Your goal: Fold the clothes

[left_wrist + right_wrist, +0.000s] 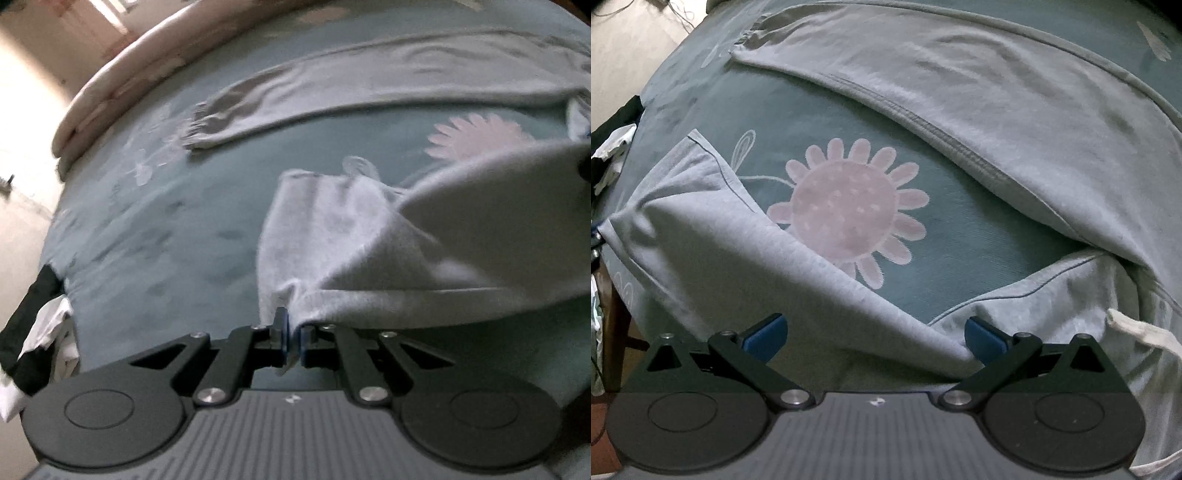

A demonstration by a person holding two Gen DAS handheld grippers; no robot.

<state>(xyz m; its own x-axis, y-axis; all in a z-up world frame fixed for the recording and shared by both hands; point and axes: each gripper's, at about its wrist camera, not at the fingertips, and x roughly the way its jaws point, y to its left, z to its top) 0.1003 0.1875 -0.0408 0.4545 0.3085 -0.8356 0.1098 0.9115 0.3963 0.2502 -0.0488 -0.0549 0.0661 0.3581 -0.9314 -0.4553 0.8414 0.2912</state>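
Where the grey sweatpants [369, 236] are spread over the bed's teal bedspread [166, 229], one leg is seen lying flat toward the far side, while the other leg is lifted at its cuff. That cuff is pinched by the left hand-held gripper [293, 341], whose blue pads [283, 332] are pressed together on the bunched fabric, and the cloth is drawn up from there in a raised fold toward the right. The right hand-held gripper [875, 336] is held spread wide, its blue pads [768, 334] well apart, with the near leg's fabric passing between them; whether the cloth is touched by either pad cannot be told. A pink flower print [849, 210] is left uncovered between the two legs. A white drawstring [1141, 330] is seen at the waist end on the right. Black and white clothing [33, 332] is piled at the bed's left edge.
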